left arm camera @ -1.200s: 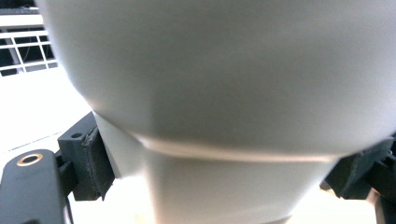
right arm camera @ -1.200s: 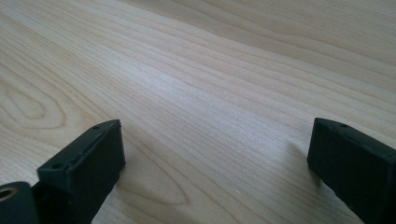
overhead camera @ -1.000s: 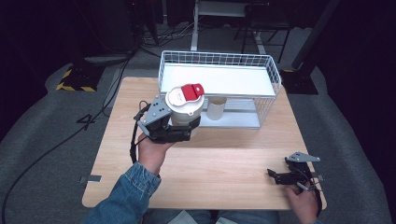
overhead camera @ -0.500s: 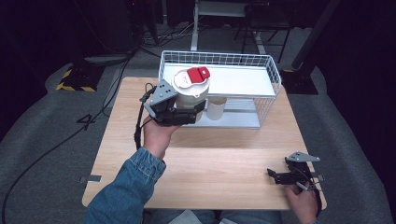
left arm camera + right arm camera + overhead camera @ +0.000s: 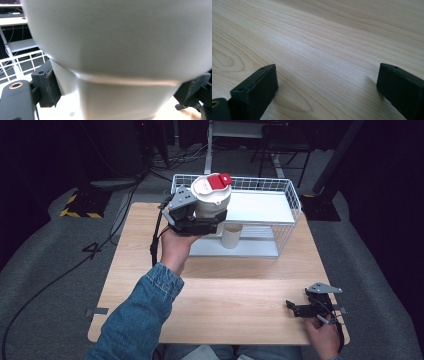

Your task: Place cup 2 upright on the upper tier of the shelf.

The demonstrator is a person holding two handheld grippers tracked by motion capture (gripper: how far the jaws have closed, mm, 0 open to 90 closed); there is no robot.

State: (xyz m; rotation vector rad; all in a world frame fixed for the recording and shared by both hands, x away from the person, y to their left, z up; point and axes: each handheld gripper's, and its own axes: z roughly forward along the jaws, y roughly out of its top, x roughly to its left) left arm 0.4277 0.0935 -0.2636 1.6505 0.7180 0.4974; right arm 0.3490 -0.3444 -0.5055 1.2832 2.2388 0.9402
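**A:** Status on the left?

**B:** My left hand-held gripper (image 5: 206,222) is clamped on the white jar (image 5: 212,202), the one with the red flip lid (image 5: 219,181). Jaws pinch the narrower lower body, just under the shoulder where it flares out. I'm holding it upright in the air at the near-left corner of the wire basket (image 5: 290,200), above the worktop (image 5: 235,295).

**A:** How will it handle?

**B:** Hard plastic by the look, stiff, so it shouldn't crush. The wall is smooth and glossy, so I'd guess slippery. It looks top-heavy: wide upper part, narrow base. I can't tell whether it's full, so the weight is unknown. The current grip is the sensible one, since the shoulder sits as a ledge above the pads (image 5: 51,86) if it slides. I'd avoid the lid, which may pop open.

**A:** Right side?

**B:** My right hand-held gripper (image 5: 295,309) is low over the near-right of the worktop, jaws wide apart, nothing between them.

**A:** Do the views differ?

**B:** The high view gives the layout: jar versus basket, plus a white cup (image 5: 231,236) standing beside the basket's lower shelf. The left gripper view gives the contact itself, with the pads on the jar wall and the shoulder line (image 5: 125,80) above them. The right gripper view shows bare wood grain (image 5: 324,45) between the jaws, confirming there's no load.
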